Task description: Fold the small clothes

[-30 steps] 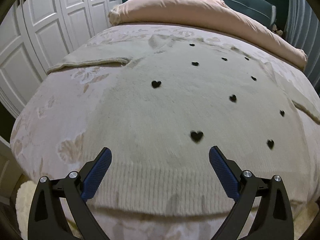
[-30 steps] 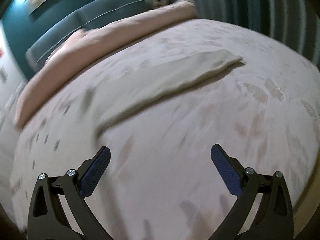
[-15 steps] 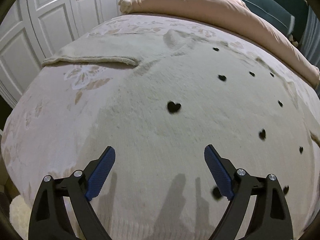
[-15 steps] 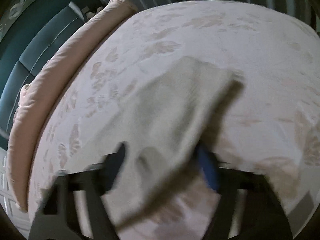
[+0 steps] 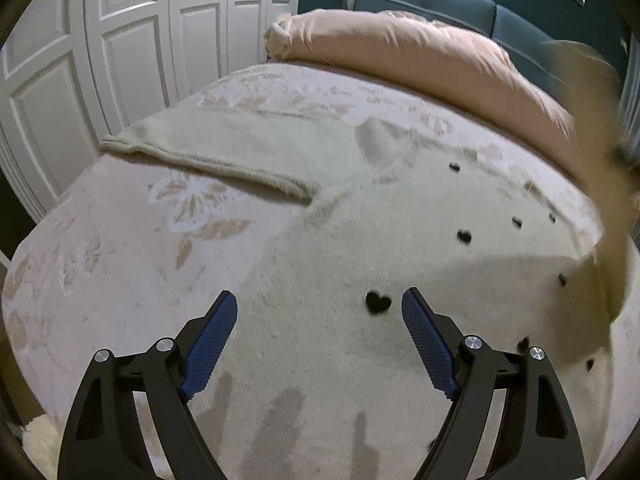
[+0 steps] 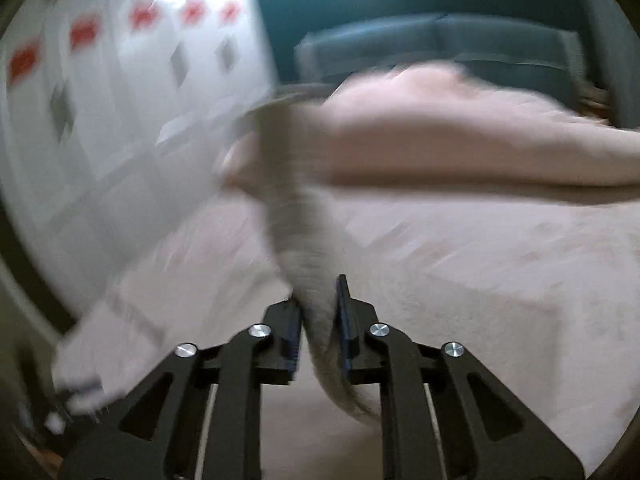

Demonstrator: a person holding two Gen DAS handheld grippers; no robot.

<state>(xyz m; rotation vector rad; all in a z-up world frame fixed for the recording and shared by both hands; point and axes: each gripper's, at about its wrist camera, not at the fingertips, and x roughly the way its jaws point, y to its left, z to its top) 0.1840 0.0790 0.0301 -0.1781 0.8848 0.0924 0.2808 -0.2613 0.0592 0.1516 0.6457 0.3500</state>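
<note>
A cream fuzzy sweater (image 5: pixel 360 248) with small black hearts lies spread flat on the bed. Its left sleeve (image 5: pixel 208 148) stretches out to the left. My left gripper (image 5: pixel 318 308) is open and empty, low over the sweater's body beside a black heart (image 5: pixel 378 303). My right gripper (image 6: pixel 318 300) is shut on the sweater's right sleeve (image 6: pixel 296 220) and holds it lifted off the bed. The lifted sleeve also shows as a blurred shape at the right edge of the left wrist view (image 5: pixel 600 128). The right wrist view is motion-blurred.
The bed has a pale floral cover (image 5: pixel 120 240). A rolled pink duvet (image 5: pixel 420 60) lies along the teal headboard (image 5: pixel 440 4). White panelled wardrobe doors (image 5: pixel 100 40) stand close on the left. A white fluffy rug (image 5: pixel 40 440) shows below the bed's near-left corner.
My right gripper has closed on the right sleeve and swung it up off the bed. My left gripper has moved forward over the sweater body, still open.
</note>
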